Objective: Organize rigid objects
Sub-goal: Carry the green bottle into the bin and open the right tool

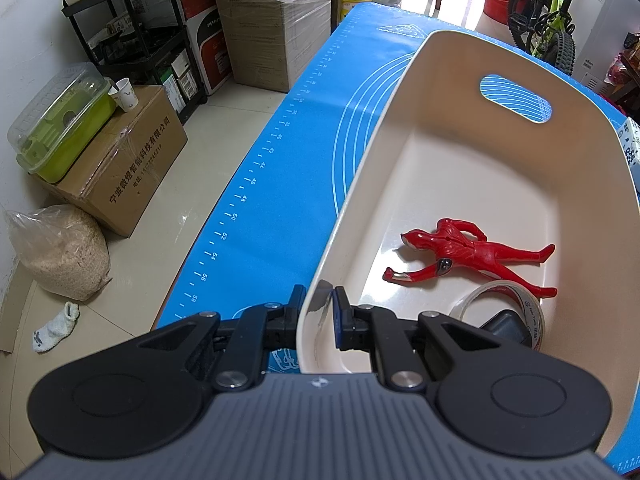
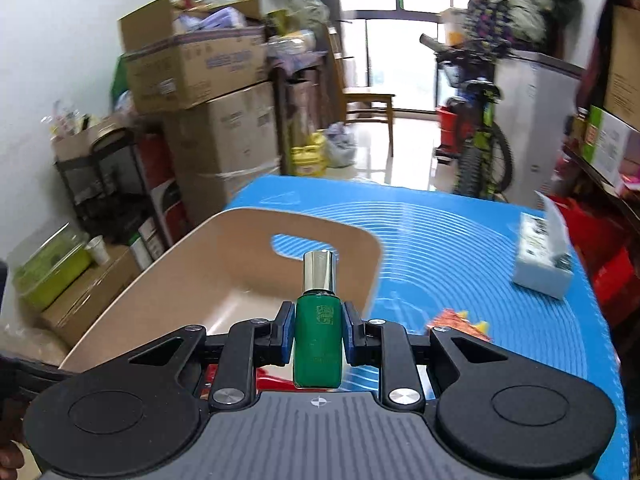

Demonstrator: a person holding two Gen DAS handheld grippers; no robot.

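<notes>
Left gripper [image 1: 319, 312] pinching the near wall of the cream bin [image 1: 400, 92]; inside, at 3 o'clock, a red figure [image 1: 464, 258] lying flat, with tape roll [image 1: 516, 308] at 4 o'clock. Right gripper [image 2: 319, 332] clamped on an upright green bottle [image 2: 319, 344], bin [image 2: 224, 256] at 10 o'clock, tissue box [image 2: 540, 256] at 2 o'clock on the blue mat [image 2: 460, 260].

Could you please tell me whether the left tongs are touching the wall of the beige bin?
Touching. The left wrist view shows the left tongs shut on the beige bin, one pad outside its near wall and one inside.
</notes>
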